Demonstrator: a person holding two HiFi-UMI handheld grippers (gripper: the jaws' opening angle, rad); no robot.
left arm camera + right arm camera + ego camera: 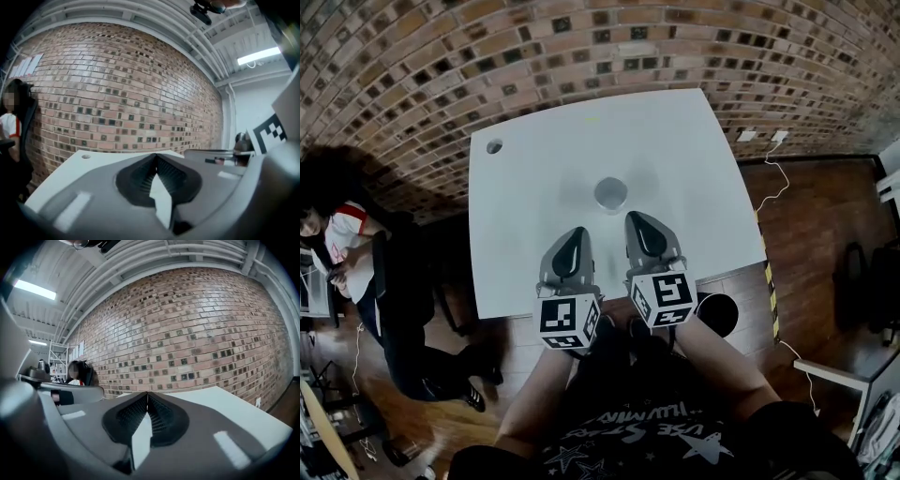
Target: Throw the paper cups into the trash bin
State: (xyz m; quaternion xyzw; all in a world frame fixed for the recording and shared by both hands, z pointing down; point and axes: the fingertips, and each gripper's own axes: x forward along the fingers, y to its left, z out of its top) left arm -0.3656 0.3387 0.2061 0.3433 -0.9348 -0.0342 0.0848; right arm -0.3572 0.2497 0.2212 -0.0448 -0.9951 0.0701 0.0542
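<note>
A single paper cup [610, 193] stands upright near the middle of the white table [534, 187], seen from above with its mouth open. Both grippers hover side by side over the table's near edge, just short of the cup. My left gripper [574, 236] is shut and holds nothing; in its own view the left gripper [156, 155] shows its tips meeting. My right gripper [639, 223] is also shut and empty, and the right gripper [147, 393] has its tips touching. The jaws hide the cup in both gripper views. A round black trash bin [717, 313] sits on the floor by the table's near right corner.
A brick wall [600, 47] runs behind the table. A person [337, 244] sits on a chair to the left. The table has a small cable hole [494, 146] at its far left. A white cable [778, 178] and yellow-black tape [771, 291] lie on the wooden floor at the right.
</note>
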